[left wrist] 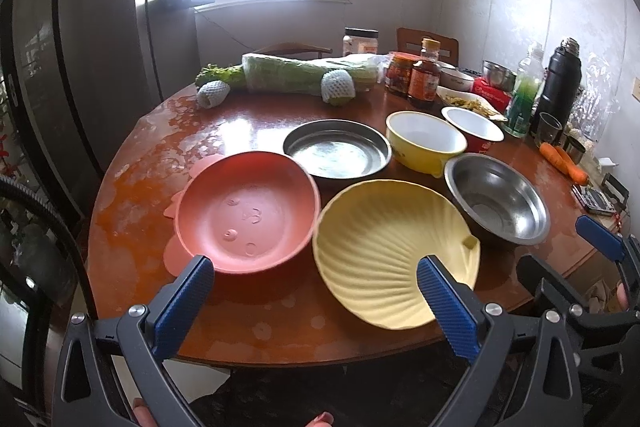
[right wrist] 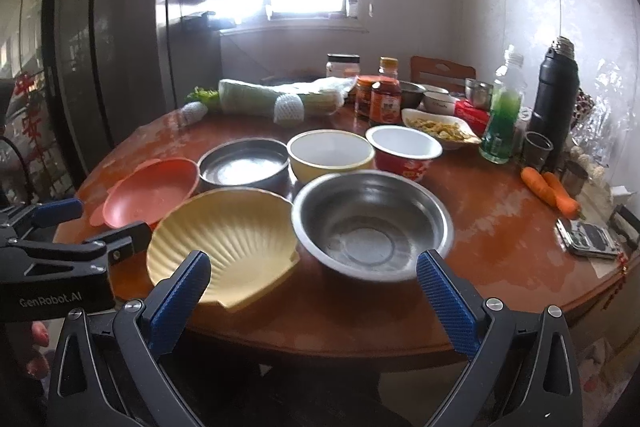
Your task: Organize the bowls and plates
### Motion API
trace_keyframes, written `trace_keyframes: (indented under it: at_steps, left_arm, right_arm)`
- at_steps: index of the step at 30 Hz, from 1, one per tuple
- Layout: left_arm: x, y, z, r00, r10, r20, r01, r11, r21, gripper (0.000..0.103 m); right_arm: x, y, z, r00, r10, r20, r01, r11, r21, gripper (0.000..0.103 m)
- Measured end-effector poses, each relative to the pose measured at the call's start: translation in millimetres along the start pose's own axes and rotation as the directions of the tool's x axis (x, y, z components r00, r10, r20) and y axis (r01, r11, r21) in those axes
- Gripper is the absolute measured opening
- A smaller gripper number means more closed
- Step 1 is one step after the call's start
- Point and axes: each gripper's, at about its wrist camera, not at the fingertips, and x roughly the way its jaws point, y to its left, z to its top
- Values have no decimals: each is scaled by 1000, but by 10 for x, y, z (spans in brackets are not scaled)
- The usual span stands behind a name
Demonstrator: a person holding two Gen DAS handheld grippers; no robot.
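On the round wooden table [left wrist: 132, 227] lie a pink plate [left wrist: 246, 213], a yellow shell-shaped plate [left wrist: 394, 251], a flat steel pan [left wrist: 338, 151], a steel bowl [left wrist: 498, 199], a yellow bowl [left wrist: 424, 139] and a red bowl with white inside [left wrist: 474, 127]. My left gripper [left wrist: 316, 273] is open and empty, at the table's near edge, between the pink plate and the shell plate. My right gripper [right wrist: 314, 271] is open and empty, near the shell plate [right wrist: 228, 243] and the steel bowl [right wrist: 372, 223]. The pink plate [right wrist: 152, 191] lies at the left.
At the back lie wrapped greens [left wrist: 304, 73], sauce jars [left wrist: 414, 75], a dish of food [right wrist: 438, 127], a green bottle [right wrist: 502, 119], a black flask [right wrist: 554, 95] and a cup [right wrist: 536, 147]. Carrots [right wrist: 550, 189] and a phone [right wrist: 592, 239] lie at the right edge. A fridge [left wrist: 80, 67] stands at the left.
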Motion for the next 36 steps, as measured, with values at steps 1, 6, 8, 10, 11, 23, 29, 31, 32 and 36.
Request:
trace_keyframes:
  at_steps: [1,6,8,10,11,23,29,31,32,36]
  left_arm:
    - [4,39,11,1000,3,2,-3,1000,-7,102]
    - [8,230,60,1000,27,7,-27,999,-37,102]
    - [23,348,86,999,36,4,-36,998,-57,102]
    - [39,448,108,999,45,4,-45,997,-71,102]
    - [54,519,121,998,58,1,-58,995,-78,102]
    - [353,1127,175,990,127,-60,-135,981,-139,102]
    - [586,1249,195,989,107,-102,-121,982,-143,102]
    - [637,1250,192,988,96,-117,-112,984,-141,100]
    - [662,1251,187,988,90,-122,-107,984,-142,97]
    - [728,1273,186,988,73,-137,-93,984,-152,89]
  right_arm:
    - [11,9,13,1000,6,1,-6,1000,1,103]
    - [117,91,118,999,45,-14,-45,999,-15,103]
    - [161,150,173,999,46,-20,-47,998,-34,103]
    - [202,213,245,998,55,-13,-56,997,-47,103]
    - [221,248,273,998,59,-11,-60,997,-55,103]
    - [676,772,593,976,204,-78,-213,967,-137,103]
    - [1032,1018,676,965,224,-134,-244,957,-155,95]
    - [1152,1105,687,962,223,-157,-250,952,-179,81]
    - [1199,1127,689,958,228,-174,-259,948,-184,75]
    - [1450,1204,697,933,257,-253,-307,933,-187,52]
